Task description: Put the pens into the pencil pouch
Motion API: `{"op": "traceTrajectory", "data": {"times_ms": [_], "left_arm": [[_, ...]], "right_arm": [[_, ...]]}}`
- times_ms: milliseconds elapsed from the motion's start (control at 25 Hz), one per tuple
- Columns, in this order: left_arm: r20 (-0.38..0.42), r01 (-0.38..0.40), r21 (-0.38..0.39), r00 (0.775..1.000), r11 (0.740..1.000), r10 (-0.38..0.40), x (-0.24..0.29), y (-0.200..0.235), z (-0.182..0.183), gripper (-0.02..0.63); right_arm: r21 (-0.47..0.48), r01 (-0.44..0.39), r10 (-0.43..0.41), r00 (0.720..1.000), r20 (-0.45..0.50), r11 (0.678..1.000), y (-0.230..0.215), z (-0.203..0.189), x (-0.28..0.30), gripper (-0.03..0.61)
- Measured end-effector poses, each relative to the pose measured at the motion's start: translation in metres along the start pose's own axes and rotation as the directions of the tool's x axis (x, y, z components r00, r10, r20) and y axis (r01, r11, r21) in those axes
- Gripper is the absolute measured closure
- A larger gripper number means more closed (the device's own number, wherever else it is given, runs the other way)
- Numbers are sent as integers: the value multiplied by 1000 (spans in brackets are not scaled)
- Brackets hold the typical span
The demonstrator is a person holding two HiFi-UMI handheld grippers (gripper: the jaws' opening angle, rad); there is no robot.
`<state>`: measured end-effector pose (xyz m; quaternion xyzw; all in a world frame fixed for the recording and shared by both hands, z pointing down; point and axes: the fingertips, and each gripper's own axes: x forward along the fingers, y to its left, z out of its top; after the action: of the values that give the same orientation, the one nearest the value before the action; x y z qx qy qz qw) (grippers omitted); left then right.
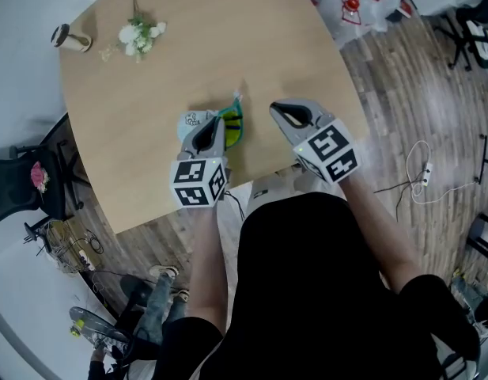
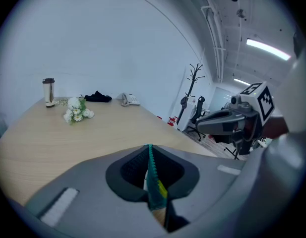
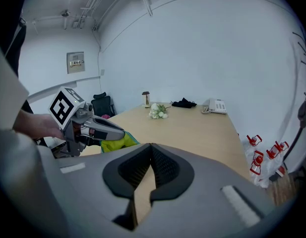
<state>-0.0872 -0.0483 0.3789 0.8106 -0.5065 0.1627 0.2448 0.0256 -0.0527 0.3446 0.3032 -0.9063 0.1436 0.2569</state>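
Left gripper (image 1: 214,127) was found clamped on the toothed teal zipper edge of the pencil pouch (image 1: 232,123), which lay near the front of the table (image 1: 188,62). Just beside it, the right gripper (image 1: 278,110) was held with jaws pressed together on nothing. No pens could be made out. So thin a pinch could be lost if the limp yellow-green fabric were tugged, leaving the mouth collapsed. The tabletop was smooth pale wood, rounded at its edge.

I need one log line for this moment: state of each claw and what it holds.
left claw: shut on pouch edge | right claw: shut, empty, above table | pens: none in view
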Motion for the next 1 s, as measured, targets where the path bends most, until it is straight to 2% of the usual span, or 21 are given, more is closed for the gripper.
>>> {"op": "traceTrajectory", "data": {"times_ms": [1000], "left_arm": [[24,10,-17,1000,1000,-10,-2,15,4,595]], "right_arm": [[-70,-51,47,997,-58,996,19,12,22,571]]}}
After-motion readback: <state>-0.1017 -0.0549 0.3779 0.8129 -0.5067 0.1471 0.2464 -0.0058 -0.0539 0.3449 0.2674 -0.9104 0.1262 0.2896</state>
